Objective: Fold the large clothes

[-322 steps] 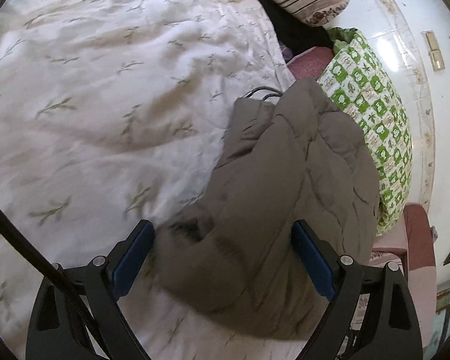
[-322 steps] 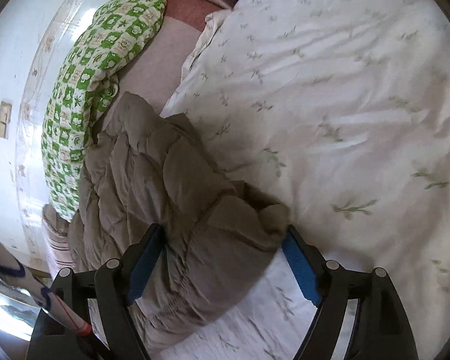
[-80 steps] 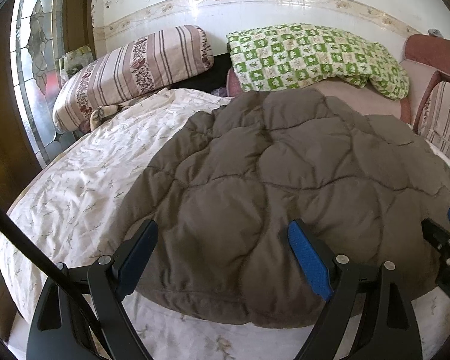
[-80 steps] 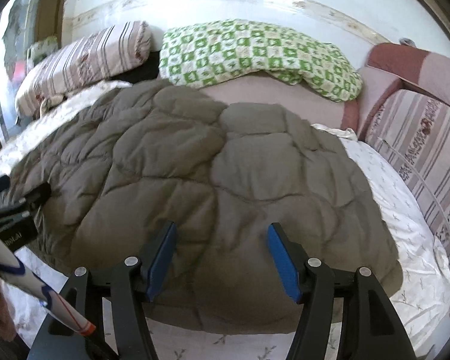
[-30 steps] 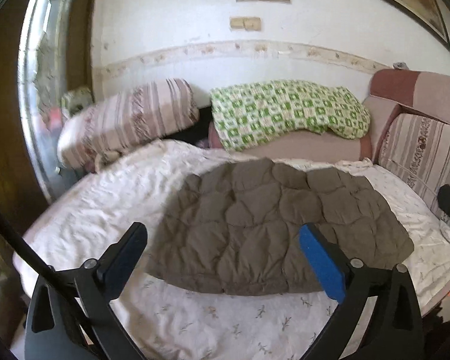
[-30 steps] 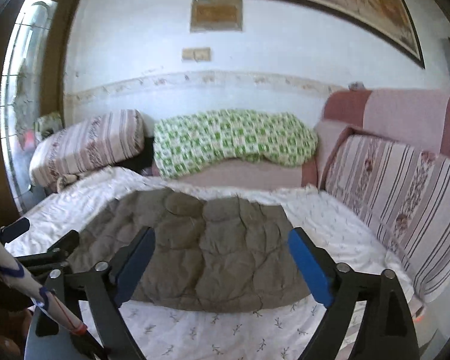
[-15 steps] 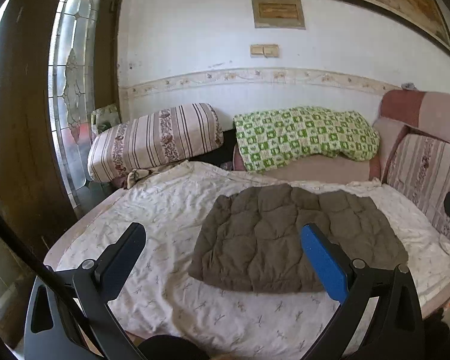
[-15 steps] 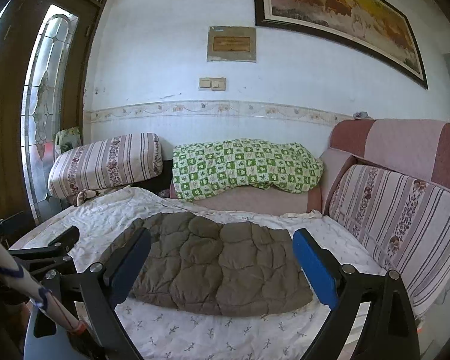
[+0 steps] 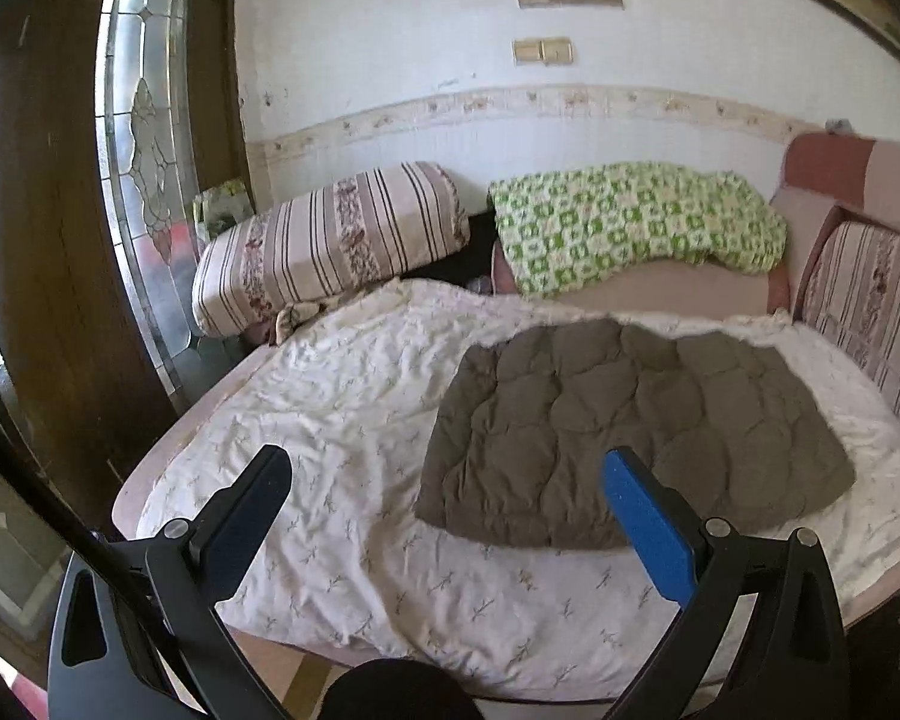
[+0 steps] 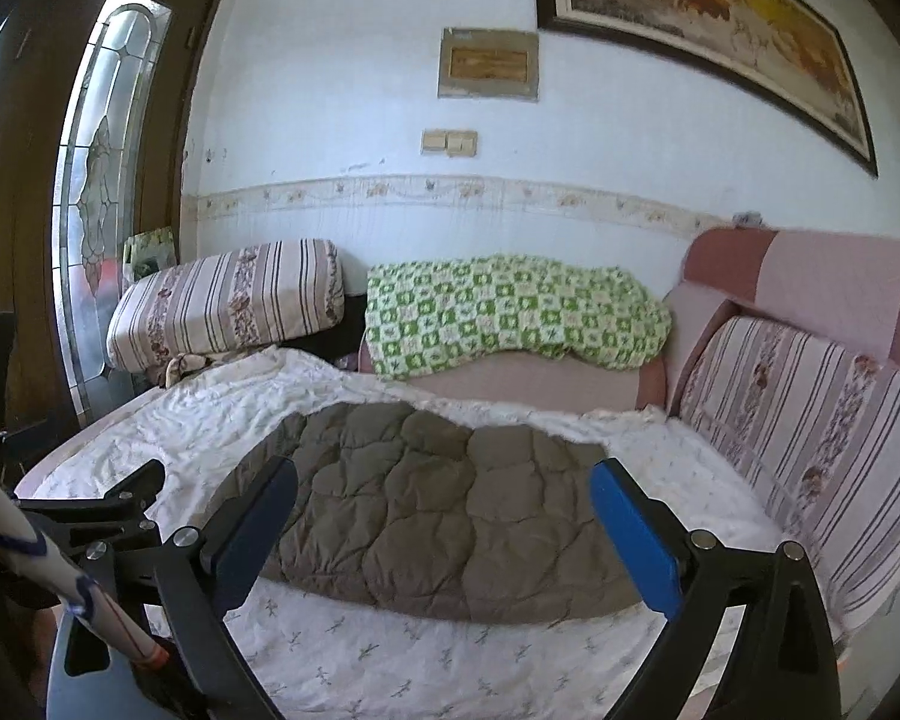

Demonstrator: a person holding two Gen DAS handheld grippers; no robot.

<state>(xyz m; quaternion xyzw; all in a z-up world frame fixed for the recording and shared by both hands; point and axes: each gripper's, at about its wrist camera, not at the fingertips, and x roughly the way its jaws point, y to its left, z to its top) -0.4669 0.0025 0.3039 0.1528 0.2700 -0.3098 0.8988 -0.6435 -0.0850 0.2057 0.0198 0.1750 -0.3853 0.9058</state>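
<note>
a folded brown quilted jacket (image 9: 630,426) lies flat on the bed (image 9: 342,420), well beyond both grippers' wide, empty fingers (image 10: 258,528); its puffy layers might spring open if left unpressed.

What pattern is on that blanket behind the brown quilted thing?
Green and white checks on the blanket, clearest in the right wrist view.

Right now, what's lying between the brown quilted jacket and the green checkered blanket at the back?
In the right wrist view, the brown quilted jacket and green checkered blanket are separated by a rumpled strip of white sheet, then bare pink cushion.
</note>
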